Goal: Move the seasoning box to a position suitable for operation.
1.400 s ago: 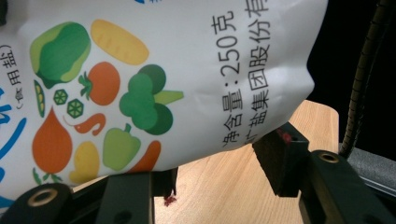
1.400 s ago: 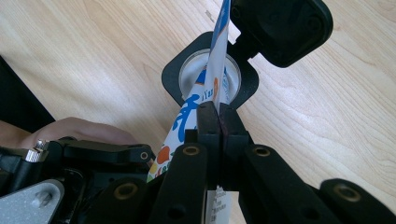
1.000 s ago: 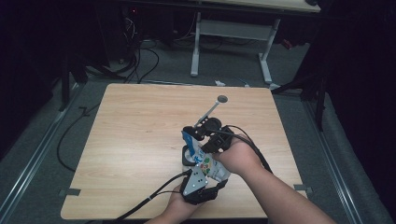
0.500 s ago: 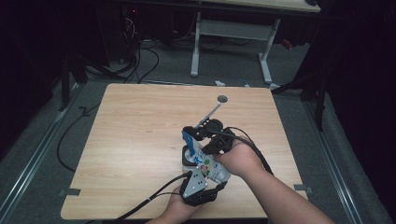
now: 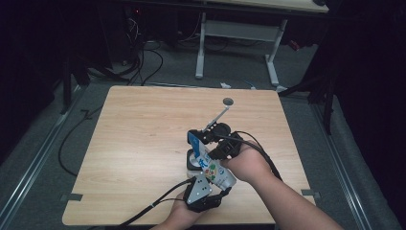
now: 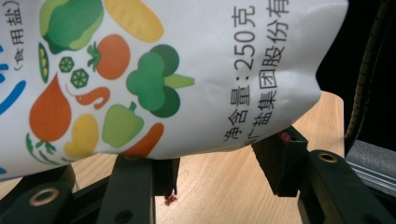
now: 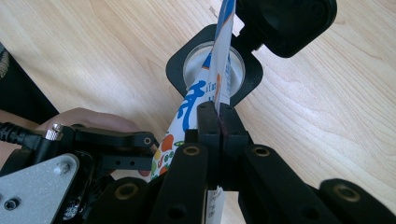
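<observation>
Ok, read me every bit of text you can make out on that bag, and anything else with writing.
On the bag, left gripper view:
"(食用盐)" at the upper left edge
"净含量:250克"
"盐集团股份有", cut off at both ends by the frame and the bag's edge
Big blue characters in the right gripper view are folded and cannot be read.
High view: print too small to read.
No other writing legible.
</observation>
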